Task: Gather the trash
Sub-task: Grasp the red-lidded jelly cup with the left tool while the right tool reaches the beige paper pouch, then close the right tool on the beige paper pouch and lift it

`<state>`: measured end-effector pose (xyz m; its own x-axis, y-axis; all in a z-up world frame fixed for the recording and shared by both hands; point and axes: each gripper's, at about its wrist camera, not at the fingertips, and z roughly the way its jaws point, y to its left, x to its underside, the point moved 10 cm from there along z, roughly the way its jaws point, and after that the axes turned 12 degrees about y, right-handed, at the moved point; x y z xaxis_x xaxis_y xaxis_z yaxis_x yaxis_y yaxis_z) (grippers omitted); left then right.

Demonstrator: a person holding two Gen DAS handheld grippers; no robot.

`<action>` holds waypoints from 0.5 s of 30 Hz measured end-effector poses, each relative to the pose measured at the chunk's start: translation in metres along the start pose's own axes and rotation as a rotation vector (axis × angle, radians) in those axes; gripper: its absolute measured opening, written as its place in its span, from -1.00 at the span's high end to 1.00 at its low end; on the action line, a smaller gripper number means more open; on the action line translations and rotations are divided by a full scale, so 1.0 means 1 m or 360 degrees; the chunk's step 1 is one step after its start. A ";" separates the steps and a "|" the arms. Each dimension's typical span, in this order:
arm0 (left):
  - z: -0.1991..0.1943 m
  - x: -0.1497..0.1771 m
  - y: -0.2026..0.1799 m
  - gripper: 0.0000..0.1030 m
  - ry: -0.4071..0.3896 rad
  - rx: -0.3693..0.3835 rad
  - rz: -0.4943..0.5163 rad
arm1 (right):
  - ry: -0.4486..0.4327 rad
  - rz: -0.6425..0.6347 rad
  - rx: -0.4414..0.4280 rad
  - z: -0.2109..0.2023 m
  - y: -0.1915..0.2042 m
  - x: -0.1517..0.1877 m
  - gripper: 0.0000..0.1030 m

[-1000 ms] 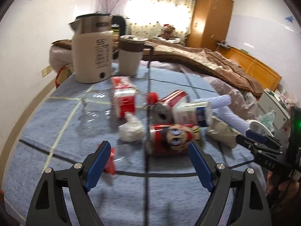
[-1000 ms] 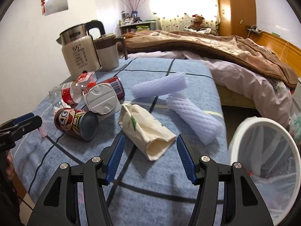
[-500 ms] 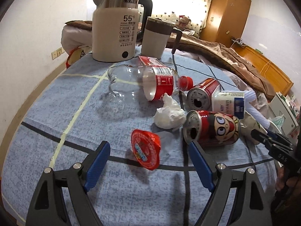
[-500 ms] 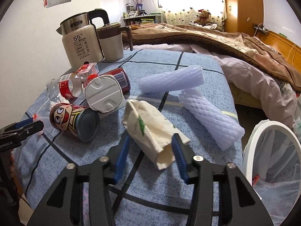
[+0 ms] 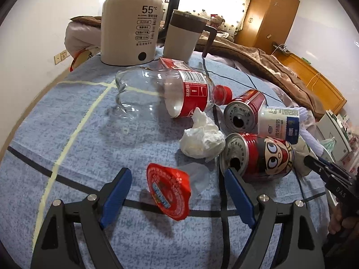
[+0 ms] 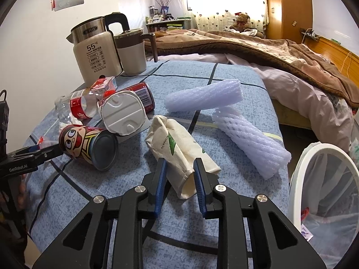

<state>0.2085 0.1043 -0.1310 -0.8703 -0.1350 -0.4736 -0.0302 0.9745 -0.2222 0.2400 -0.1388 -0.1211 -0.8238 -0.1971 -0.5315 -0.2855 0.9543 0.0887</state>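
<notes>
While the jaws close: the right gripper (image 6: 179, 168) should squeeze the paper bag (image 6: 179, 152) gently near its open end, so it does not slip.
Bag position: between the blue pads, lying on the blue tablecloth (image 6: 224, 85).
Bin: white trash bin (image 6: 298, 168) just beside, at the right.
Left gripper (image 5: 177, 192): wide, empty, around the red-lidded cup (image 5: 170, 190) without touching it.

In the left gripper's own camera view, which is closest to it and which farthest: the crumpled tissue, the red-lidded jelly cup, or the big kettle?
1. Red-lidded jelly cup, lying between the open left gripper fingers.
2. Crumpled tissue, just beyond, slightly right.
3. Kettle, upright at the table's far edge.
</notes>
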 end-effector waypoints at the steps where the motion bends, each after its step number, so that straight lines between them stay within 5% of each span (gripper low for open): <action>1: 0.000 0.000 0.000 -0.60 -0.0002 -0.0007 0.0000 | 0.0000 0.0002 -0.0001 0.000 0.000 0.000 0.51; 10: -0.001 -0.001 0.005 -0.09 -0.0005 -0.0059 0.0001 | -0.0006 0.0005 0.0000 -0.001 0.001 0.001 0.58; 15: -0.003 0.001 0.006 -0.07 -0.0006 -0.0063 0.0004 | -0.0012 0.0007 -0.0018 -0.002 0.005 0.002 0.70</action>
<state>0.2065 0.1107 -0.1304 -0.8686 -0.1331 -0.4774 -0.0474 0.9811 -0.1874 0.2363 -0.1351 -0.1201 -0.8213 -0.1911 -0.5375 -0.2875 0.9525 0.1005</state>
